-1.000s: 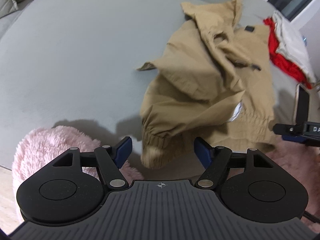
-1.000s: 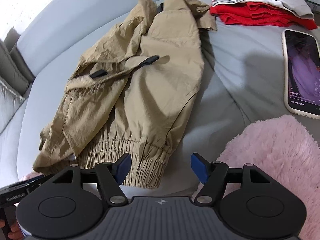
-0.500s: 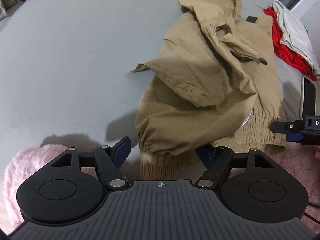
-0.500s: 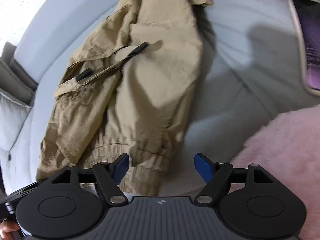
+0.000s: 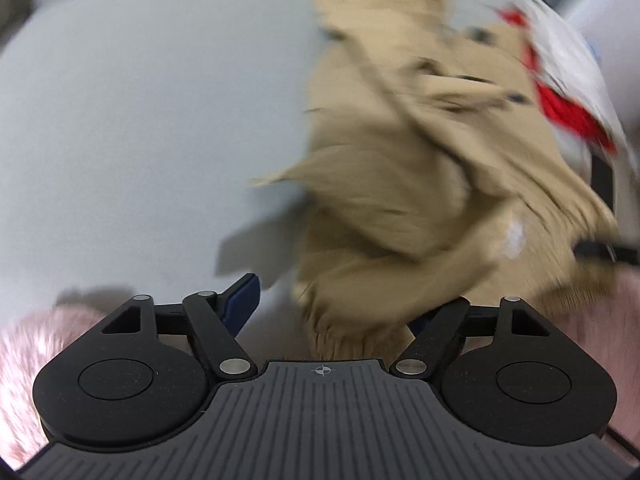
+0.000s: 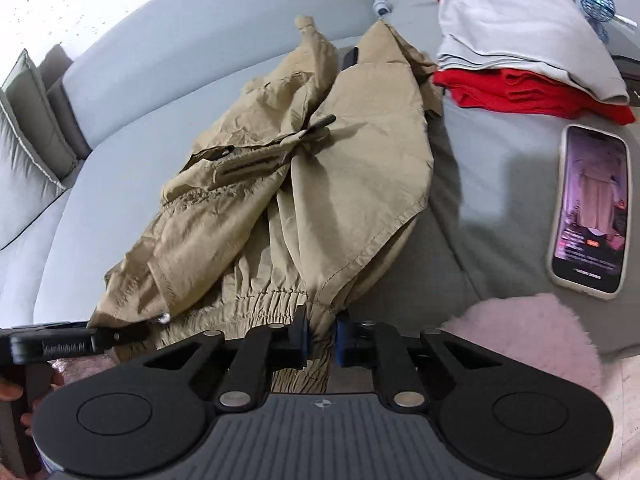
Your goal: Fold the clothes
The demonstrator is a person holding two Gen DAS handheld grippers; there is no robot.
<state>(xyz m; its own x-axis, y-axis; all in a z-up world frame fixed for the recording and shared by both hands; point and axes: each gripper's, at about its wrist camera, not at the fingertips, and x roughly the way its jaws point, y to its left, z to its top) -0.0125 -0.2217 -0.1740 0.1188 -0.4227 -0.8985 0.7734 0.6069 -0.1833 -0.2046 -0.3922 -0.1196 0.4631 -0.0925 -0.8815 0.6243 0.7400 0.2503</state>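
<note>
Grey sofa seat [image 6: 132, 128] held crumpled tan trousers [image 6: 320, 184]. Right hand-held gripper [image 6: 321, 338] was closing on the near elastic cuff; left hand-held gripper [image 5: 332, 304] gaped wide around another cuff. A thin pinch might slip when lifted.

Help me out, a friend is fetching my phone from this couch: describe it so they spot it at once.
On the grey couch seat, look beside the crumpled khaki fabric jacket, just in front of the folded stack of a light grey garment over a red one. There lies the flat rectangular smartphone in a pale case, the only hard, glowing thing among soft cloth.
</note>
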